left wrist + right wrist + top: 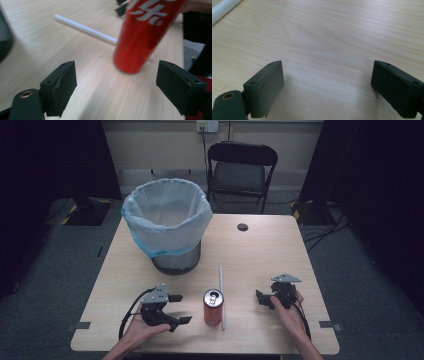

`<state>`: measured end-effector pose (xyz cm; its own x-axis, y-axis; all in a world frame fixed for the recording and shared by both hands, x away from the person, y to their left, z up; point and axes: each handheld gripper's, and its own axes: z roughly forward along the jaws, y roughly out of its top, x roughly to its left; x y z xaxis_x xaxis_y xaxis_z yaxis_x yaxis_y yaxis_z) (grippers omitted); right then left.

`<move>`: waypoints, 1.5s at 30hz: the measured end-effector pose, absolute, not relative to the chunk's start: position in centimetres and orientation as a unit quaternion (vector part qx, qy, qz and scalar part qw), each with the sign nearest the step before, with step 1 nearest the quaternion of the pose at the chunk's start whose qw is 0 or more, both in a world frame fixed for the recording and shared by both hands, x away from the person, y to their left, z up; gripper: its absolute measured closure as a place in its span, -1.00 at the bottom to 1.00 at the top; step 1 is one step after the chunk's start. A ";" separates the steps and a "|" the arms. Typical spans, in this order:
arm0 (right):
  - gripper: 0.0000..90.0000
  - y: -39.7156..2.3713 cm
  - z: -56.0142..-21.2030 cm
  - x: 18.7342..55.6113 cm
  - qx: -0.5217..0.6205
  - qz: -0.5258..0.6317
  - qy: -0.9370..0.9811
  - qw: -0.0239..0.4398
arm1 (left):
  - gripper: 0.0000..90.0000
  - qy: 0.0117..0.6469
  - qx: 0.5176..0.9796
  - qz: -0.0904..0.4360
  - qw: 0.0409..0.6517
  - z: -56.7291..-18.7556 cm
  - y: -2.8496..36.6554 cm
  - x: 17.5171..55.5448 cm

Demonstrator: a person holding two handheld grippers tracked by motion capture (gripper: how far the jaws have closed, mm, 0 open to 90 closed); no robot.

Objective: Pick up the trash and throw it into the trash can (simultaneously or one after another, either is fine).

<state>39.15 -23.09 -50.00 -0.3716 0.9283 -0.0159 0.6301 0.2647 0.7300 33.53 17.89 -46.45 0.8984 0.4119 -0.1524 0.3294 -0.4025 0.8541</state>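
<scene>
White characters, cut off, on red can.

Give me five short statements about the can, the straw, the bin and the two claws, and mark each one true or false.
1. The red can stands upright on the table. True.
2. The left claw is shut on the can. False: its jaws stand open, with the can just ahead of them.
3. The white straw lies in the bin. False: it lies on the table beside the can.
4. The bin has a liner bag. True.
5. The right claw holds the straw. False: it is open over bare wood.
</scene>
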 end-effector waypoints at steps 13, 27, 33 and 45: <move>-0.77 -23.1 -50.0 39.2 0.511 0.326 0.762 0.228 | -0.64 0.183 0.853 0.053 0.486 -46.5 14.2 34.0; -0.77 -23.1 -50.0 39.2 0.512 0.326 0.762 0.229 | -0.65 0.182 0.846 0.045 0.499 -47.3 11.2 34.5; -0.77 -23.1 -50.0 39.2 0.511 0.326 0.762 0.229 | -0.64 0.179 0.848 0.042 0.497 -47.8 10.8 34.7; -0.77 -23.1 -50.0 39.2 0.511 0.326 0.762 0.229 | -0.50 0.165 0.859 0.043 0.482 -49.0 9.8 34.7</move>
